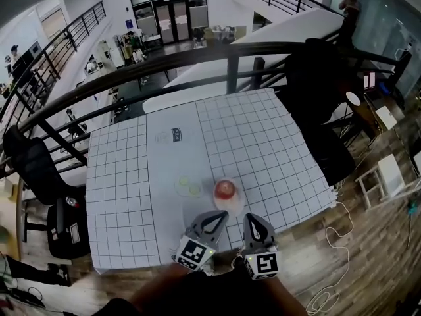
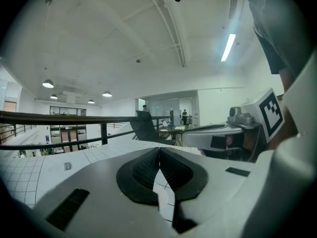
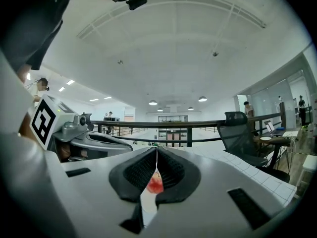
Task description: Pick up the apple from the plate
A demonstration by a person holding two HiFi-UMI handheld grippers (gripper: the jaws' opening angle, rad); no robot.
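Apple [image 1: 225, 190]: sat on clear plate [image 1: 229, 205], just ahead of both gripper tips, touched by neither.
Left gripper [image 1: 220, 214]: jaws closed tip to tip, nothing between them.
Right gripper [image 1: 250, 218]: jaws likewise pressed together, empty; side by side with the left gripper.
Head view alone: showed the plate whole, the gridded cloth [image 1: 263, 143] and two clear discs [image 1: 188, 187] ahead and to the left of the left gripper.
Right gripper view alone: caught a patch of the apple's red through the slit below its closed tips.
Left gripper view: showed only gridded cloth through the same slit, with the right gripper alongside.
Writing: small dark label [image 1: 176, 134] on the cloth well ahead of both grippers, too small to read.
Marker cubes [image 1: 196, 252]: bore black-and-white square patterns, no words.
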